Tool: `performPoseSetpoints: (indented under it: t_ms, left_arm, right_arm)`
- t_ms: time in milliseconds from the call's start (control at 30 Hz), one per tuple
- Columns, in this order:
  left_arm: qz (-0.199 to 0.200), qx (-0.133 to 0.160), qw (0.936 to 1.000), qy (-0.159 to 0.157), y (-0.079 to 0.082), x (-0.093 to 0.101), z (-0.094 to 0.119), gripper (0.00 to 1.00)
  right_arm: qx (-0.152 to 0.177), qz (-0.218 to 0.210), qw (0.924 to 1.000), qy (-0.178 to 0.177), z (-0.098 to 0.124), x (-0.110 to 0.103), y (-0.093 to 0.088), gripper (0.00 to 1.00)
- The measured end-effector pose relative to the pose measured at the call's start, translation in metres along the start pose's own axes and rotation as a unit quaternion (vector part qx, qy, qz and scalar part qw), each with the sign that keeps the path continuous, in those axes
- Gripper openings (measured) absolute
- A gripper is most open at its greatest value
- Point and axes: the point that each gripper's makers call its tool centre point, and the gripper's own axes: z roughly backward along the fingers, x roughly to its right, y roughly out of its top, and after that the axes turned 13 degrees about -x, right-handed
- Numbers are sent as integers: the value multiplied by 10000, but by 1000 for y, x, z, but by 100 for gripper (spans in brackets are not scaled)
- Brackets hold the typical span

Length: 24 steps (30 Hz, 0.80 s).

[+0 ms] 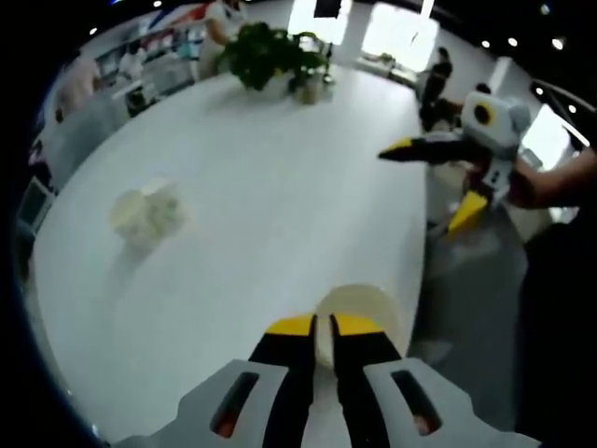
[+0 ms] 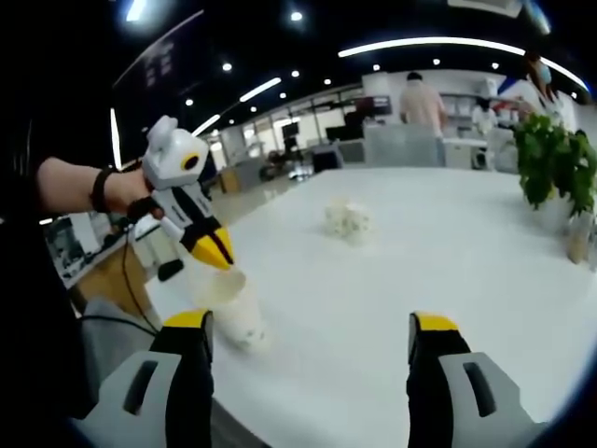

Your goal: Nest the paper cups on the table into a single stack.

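The left claw [image 1: 322, 329] is clamped on the rim of a white paper cup [image 1: 359, 313] that sits near the desk's [image 1: 280, 187] close edge; its yellow tips are pinched almost together over the cup wall. In the right gripper view the same cup [image 2: 229, 303] stands upright under that claw [image 2: 216, 250], mouth up. The right claw [image 2: 312, 327] is spread wide and holds nothing, hovering over bare desk just beside the held cup. The remaining cups [image 1: 149, 213] lie as a small cluster well apart, farther across the desk [image 2: 466, 261], ahead of both claws and toward the potted plant [image 1: 275, 56]. Their [image 2: 347, 220] exact number and tilt are too blurred to tell. The empty right claw looks better placed to reach them.
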Motion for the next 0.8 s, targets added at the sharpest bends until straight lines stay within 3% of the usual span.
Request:
performPoseSetpoints:
  t_ms: [500,800]
  left_arm:
    - [171,119,9998,4,-4,-4,5,5]
    - [444,451,9979,107,-8,-12,12,22]
  right_arm:
    - [-18,4,10000,52,-1,-3,-2,84]
    - [-44,1,10000,37,-1,-5,-5,84]
